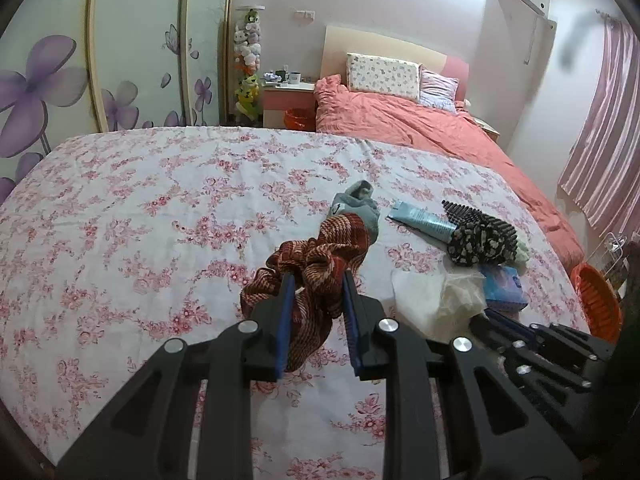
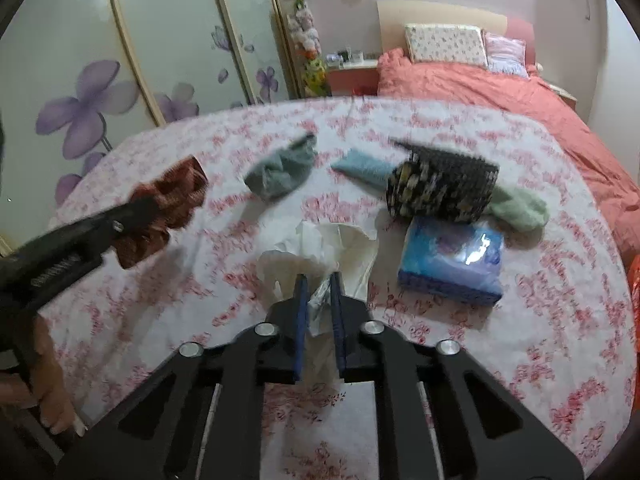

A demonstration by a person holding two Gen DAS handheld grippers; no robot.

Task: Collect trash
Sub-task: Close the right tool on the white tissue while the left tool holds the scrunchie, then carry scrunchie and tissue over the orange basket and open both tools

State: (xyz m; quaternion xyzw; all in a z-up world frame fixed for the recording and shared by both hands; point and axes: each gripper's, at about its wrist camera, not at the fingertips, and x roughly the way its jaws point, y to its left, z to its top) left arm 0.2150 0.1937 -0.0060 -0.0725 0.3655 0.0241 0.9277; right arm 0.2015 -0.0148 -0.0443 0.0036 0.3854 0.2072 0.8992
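Note:
In the left wrist view my left gripper (image 1: 318, 280) is shut on a red-brown striped cloth (image 1: 320, 252), which hangs bunched just above the floral bedsheet (image 1: 140, 220). In the right wrist view the same gripper (image 2: 146, 204) comes in from the left with the cloth (image 2: 172, 192). My right gripper (image 2: 320, 280) is shut on a crumpled white tissue wad (image 2: 320, 244), which lies beside a blue tissue pack (image 2: 452, 264). The left wrist view shows the wad (image 1: 436, 296) with the right gripper (image 1: 490, 315) at its right edge.
A grey sock (image 2: 284, 172), a blue tube (image 2: 364, 166), a black patterned cloth (image 2: 440, 188) and a green fluffy sock (image 2: 520, 208) lie further back. An orange basket (image 1: 596, 300) stands off the bed's right edge. A hand (image 2: 48, 380) is at the lower left.

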